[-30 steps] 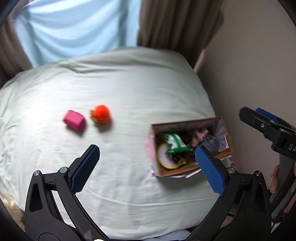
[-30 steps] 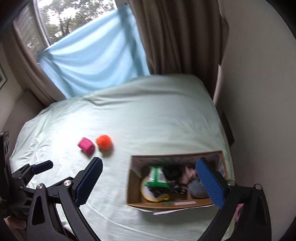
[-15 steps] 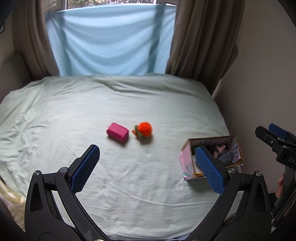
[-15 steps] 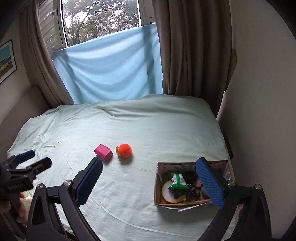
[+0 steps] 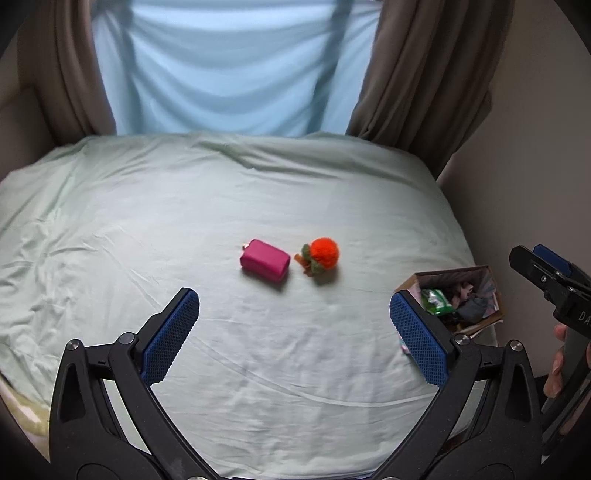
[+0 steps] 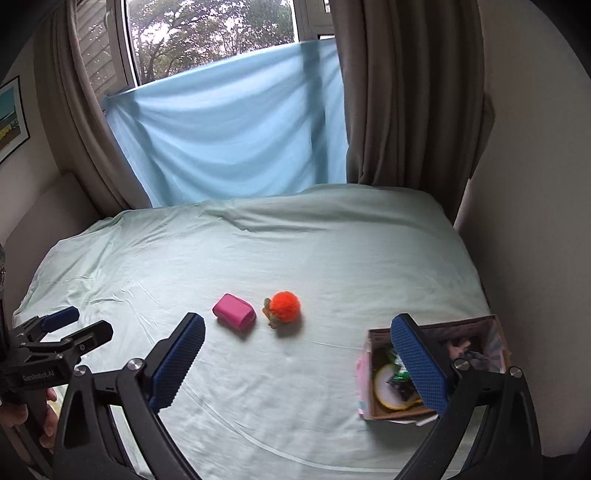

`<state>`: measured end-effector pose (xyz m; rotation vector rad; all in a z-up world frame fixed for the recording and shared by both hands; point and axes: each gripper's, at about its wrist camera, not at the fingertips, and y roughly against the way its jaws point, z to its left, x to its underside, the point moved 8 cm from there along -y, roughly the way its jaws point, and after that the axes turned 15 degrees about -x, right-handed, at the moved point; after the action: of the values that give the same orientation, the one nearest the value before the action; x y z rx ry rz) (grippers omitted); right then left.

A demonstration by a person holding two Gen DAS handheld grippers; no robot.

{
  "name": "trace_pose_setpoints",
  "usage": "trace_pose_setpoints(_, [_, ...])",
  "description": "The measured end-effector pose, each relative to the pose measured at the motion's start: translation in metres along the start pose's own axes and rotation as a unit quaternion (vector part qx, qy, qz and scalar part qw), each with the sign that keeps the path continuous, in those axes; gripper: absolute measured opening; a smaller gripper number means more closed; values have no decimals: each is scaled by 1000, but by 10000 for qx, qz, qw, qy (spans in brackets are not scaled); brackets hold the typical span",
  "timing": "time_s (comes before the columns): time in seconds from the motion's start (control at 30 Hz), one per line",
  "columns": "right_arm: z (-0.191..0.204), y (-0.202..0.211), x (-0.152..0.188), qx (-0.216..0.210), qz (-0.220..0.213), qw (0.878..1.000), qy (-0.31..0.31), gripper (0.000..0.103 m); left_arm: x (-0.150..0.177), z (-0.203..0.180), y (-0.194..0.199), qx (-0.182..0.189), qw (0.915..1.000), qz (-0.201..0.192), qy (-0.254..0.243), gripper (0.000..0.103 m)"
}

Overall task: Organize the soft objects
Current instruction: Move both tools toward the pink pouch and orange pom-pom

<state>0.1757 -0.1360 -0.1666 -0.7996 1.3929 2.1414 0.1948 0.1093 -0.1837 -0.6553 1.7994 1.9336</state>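
Two soft things lie mid-bed (image 5: 147, 221), just apart: a pink pouch (image 5: 265, 259) and, to its right, an orange pompom (image 5: 322, 253). A full box (image 6: 436, 373) sits near the right edge. The left hand-held gripper (image 5: 295, 334) and the right hand-held gripper (image 6: 295, 363) both hover spread wide, holding nothing.

One pink pouch (image 5: 265, 259) and one orange pompom toy (image 5: 320, 254) lie on one bed (image 5: 147, 221). One cardboard box (image 6: 436, 369) sits at the bed's right edge, holding several items, count unclear; one green packet (image 5: 436, 301) and one yellow-rimmed round item (image 6: 391, 387) are distinguishable. Two grippers: left gripper (image 5: 295, 332), right gripper (image 6: 295, 362), two blue fingers (image 5: 171, 334) each. Two brown curtains (image 6: 406, 92), one blue sheet (image 6: 236, 129), one window (image 6: 214, 33).
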Motion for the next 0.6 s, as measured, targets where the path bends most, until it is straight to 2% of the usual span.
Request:
trace_pose_setpoints(0.13, [4,-40,-6,-121,53,9997,-193,100,-11,17,-49,-15,9989,397,239,103])
trace_pose_setpoints(0.27, [1,-86,-14,-225,238,9992,-236,100,-20,23,-101,-21,9940,854,687,103])
trace_pose_setpoints(0.37, [-5,-123,-17,-276,450,9984,-197,100,-25,22,-142,-32,9877,1171,1040,103])
trace_pose_setpoints(0.6, [-42,-221,-4,-421,1047,9928,-402,100,-23,5,-249,-226,9671,1883,1697,103])
